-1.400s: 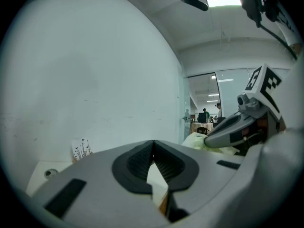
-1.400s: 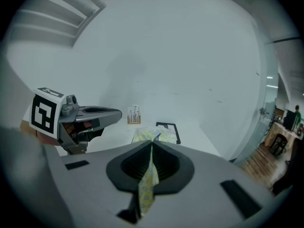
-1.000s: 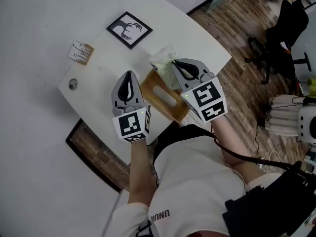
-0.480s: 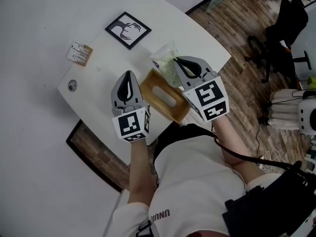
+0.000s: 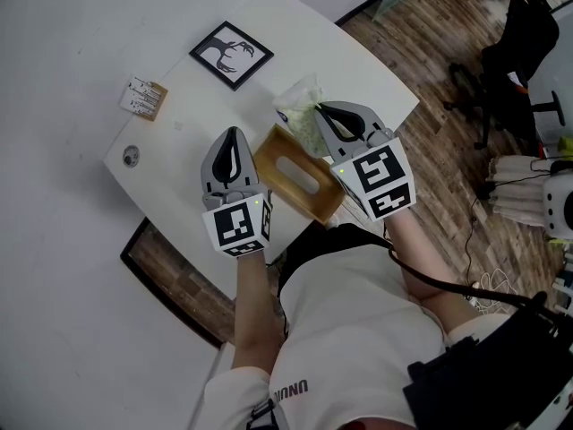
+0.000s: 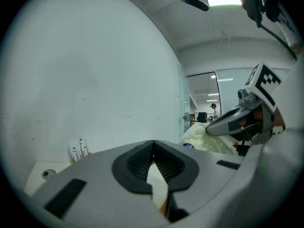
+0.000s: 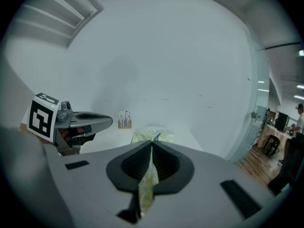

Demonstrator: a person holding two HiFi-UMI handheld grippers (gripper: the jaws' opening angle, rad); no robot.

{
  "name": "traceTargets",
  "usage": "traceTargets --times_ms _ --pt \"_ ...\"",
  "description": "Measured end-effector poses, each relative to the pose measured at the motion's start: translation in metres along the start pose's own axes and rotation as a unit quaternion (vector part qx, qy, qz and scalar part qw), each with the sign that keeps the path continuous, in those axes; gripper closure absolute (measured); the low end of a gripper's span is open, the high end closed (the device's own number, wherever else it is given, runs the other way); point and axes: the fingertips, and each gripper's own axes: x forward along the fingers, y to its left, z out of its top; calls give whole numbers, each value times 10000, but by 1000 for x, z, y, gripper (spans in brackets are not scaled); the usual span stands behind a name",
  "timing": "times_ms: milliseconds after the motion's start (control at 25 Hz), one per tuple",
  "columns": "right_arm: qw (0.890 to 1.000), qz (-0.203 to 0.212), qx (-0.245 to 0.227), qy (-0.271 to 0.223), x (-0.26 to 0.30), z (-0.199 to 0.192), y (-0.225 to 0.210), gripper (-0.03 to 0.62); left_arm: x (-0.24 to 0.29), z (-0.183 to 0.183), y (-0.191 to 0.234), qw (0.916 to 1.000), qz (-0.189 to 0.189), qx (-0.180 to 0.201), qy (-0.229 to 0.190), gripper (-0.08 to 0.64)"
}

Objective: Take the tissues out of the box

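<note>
Tissue pack (image 5: 298, 106) sits above frame centre, just beyond the wooden box (image 5: 295, 176) on the desk (image 5: 304, 43). Right gripper (image 5: 315, 111) is clenched on its edge. Left gripper (image 5: 235, 136) is closed on nothing. Pack likely handles light, soft and slippery; pinch the wrapper edge.

This looks like an office. A white desk (image 5: 358, 70) stands by a plain white wall (image 6: 95, 80), on a wood floor (image 5: 430, 25). Black rolling chairs (image 5: 524, 34) stand past the desk's right edge. Behind a glass wall (image 6: 228, 103) there are ceiling lights (image 6: 227, 0), a computer screen (image 6: 203, 116) and a person (image 6: 214, 110) far away.
</note>
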Motion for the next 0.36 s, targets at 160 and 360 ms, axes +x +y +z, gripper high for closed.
traceTargets --times_ms 160,360 --pt "10000 -8 8 -9 1 0 -1 572 1 -1 1 10000 -2 -4 14 546" --pt "10000 -20 8 -7 1 0 2 572 -1 -3 2 10000 9 0 10 546"
